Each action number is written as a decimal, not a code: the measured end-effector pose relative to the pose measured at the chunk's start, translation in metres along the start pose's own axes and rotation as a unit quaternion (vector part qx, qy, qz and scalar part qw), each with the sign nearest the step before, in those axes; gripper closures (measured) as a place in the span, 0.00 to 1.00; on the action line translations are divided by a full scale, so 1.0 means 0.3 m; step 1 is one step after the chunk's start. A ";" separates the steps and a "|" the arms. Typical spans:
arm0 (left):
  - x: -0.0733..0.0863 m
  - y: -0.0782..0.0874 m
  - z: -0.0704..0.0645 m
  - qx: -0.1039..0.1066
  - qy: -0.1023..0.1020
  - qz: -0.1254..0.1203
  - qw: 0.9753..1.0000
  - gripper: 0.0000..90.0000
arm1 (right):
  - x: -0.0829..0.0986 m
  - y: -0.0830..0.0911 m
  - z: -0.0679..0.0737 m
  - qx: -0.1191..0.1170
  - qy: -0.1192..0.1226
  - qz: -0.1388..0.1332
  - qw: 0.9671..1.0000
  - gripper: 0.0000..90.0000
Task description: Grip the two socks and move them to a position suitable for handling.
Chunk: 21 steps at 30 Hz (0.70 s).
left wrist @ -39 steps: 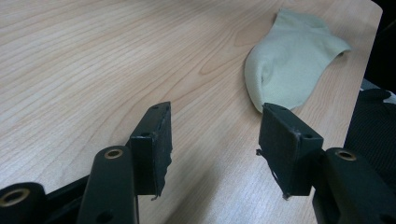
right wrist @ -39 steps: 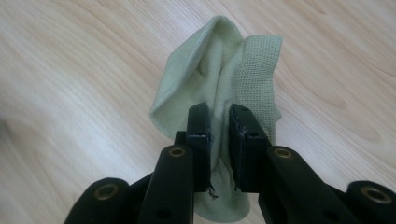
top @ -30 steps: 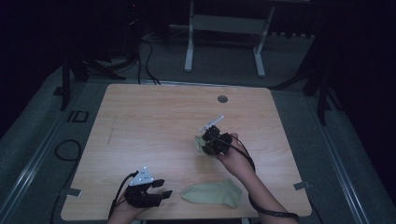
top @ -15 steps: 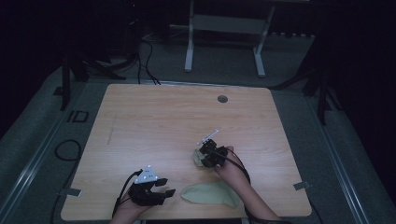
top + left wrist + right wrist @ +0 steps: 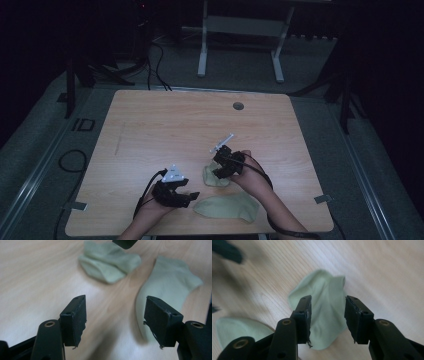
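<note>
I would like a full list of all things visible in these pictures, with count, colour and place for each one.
Pale green fabric socks: 2; one bunched sock under the right gripper, one flat sock near the table's front edge, between the two hands.
Light wooden table: 1, tan, centre of the high view, with a round grey hole near its far edge.
White metal frame legs: 2, on the floor beyond the table.
Black cables: several, on the grey floor at far left.
Left gripper: 1, black, front left, jaws open, empty.
Right gripper: 1, black, jaws open over the bunched sock.
Hands: 2, at the bottom of the high view.
</note>
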<state>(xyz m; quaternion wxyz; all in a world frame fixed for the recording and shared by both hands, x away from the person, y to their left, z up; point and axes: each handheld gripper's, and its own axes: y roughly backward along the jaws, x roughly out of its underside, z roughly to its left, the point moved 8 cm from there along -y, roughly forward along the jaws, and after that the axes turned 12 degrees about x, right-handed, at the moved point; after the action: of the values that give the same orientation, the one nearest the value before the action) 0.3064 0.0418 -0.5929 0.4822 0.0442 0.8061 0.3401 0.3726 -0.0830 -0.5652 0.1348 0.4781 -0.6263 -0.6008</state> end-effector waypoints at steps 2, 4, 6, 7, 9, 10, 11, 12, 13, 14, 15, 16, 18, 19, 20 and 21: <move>-0.032 -0.018 0.006 -0.001 0.001 -0.002 1.000 0.38 | -0.020 -0.001 -0.018 -0.004 0.027 -0.009 1.000 0.63; -0.061 -0.042 0.017 -0.006 0.001 0.001 1.000 0.38 | -0.021 -0.017 -0.033 -0.008 0.032 0.000 0.999 0.65; -0.079 -0.071 0.035 -0.010 0.006 0.012 1.000 0.38 | -0.022 -0.038 -0.046 -0.013 0.038 0.001 0.999 0.65; -0.083 -0.087 0.047 -0.016 0.007 0.022 1.000 0.38 | -0.019 -0.051 -0.051 -0.018 0.038 0.003 0.999 0.65; -0.088 -0.112 0.071 -0.028 0.009 0.036 0.999 0.38 | -0.010 -0.078 -0.061 -0.013 0.045 0.013 0.999 0.65; -0.087 -0.124 0.082 -0.029 0.014 0.043 0.999 0.39 | -0.005 -0.089 -0.060 -0.017 0.052 0.016 0.998 0.65; -0.087 -0.124 0.082 -0.029 0.014 0.043 0.999 0.39 | -0.005 -0.089 -0.060 -0.017 0.052 0.016 0.998 0.65; -0.089 -0.140 0.101 -0.035 0.019 0.048 0.998 0.39 | 0.002 -0.100 -0.056 -0.023 0.055 0.022 0.998 0.66; -0.088 -0.146 0.109 -0.037 0.023 0.051 0.998 0.39 | 0.015 -0.121 -0.047 -0.029 0.073 0.030 0.996 0.67; -0.087 -0.151 0.116 -0.040 0.024 0.055 0.997 0.41 | 0.023 -0.128 -0.044 -0.030 0.081 0.039 0.995 0.71; -0.086 -0.154 0.124 -0.042 0.028 0.057 0.997 0.44 | 0.032 -0.136 -0.040 -0.028 0.090 0.048 0.994 0.74; -0.084 -0.157 0.129 -0.042 0.037 0.059 0.997 0.48 | 0.038 -0.144 -0.039 -0.026 0.098 0.050 0.994 0.76; -0.083 -0.162 0.141 -0.048 0.044 0.063 0.996 0.60 | 0.038 -0.141 -0.035 -0.038 0.094 0.048 0.994 0.85; -0.082 -0.163 0.148 -0.055 0.047 0.065 0.995 0.65 | 0.038 -0.140 -0.034 -0.040 0.096 0.050 0.993 0.90; -0.083 -0.164 0.153 -0.054 0.051 0.063 0.995 0.71 | 0.038 -0.138 -0.033 -0.039 0.098 0.050 0.993 0.92; -0.084 -0.164 0.157 -0.052 0.056 0.061 0.995 0.79 | 0.037 -0.136 -0.034 -0.033 0.098 0.051 0.993 0.93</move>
<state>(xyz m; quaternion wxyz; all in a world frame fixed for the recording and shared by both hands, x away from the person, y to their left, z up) 0.3703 0.0178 -0.6174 0.4160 0.0491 0.8090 0.4124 0.3923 -0.0904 -0.6032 0.2419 0.4977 -0.6133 -0.5636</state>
